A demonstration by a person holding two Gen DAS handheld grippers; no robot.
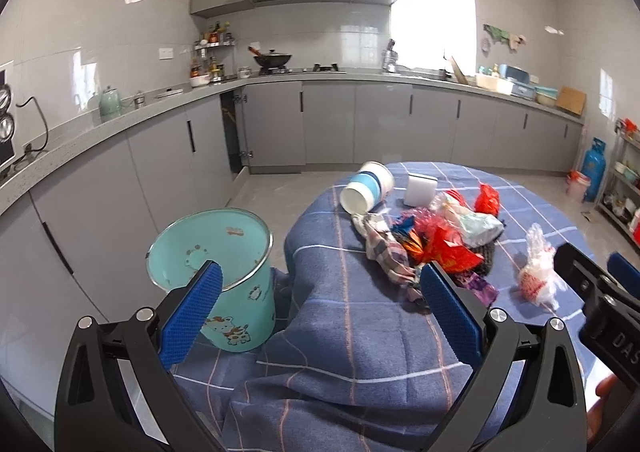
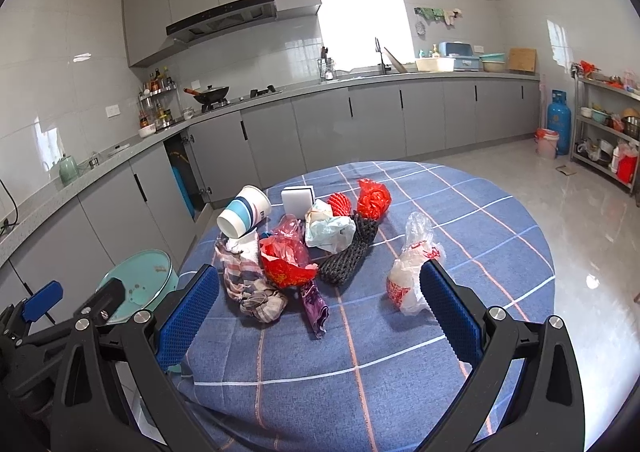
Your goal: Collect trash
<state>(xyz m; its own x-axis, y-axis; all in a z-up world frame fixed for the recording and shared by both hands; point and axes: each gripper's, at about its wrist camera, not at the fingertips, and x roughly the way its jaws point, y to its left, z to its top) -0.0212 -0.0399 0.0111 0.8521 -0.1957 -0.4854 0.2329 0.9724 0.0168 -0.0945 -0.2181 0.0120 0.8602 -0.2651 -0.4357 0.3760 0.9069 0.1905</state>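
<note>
A heap of trash lies on the round table's blue plaid cloth (image 2: 480, 219): a tipped paper cup (image 2: 243, 211), a white box (image 2: 297, 201), red wrappers (image 2: 286, 264), a black foam net (image 2: 348, 256), a crumpled plaid rag (image 2: 244, 280), a purple wrapper (image 2: 314, 306) and a clear plastic bag with red print (image 2: 412, 276). A teal bin (image 1: 240, 304) stands on the floor at the table's left edge. My left gripper (image 1: 320, 280) is open, hovering between bin and heap. My right gripper (image 2: 319, 280) is open just short of the heap, holding nothing.
Grey kitchen cabinets and a counter run along the left and far walls, with one cabinet door open (image 1: 234, 131). A blue gas cylinder (image 2: 558, 119) and a metal shelf rack (image 2: 608, 131) stand at the far right. Tiled floor surrounds the table.
</note>
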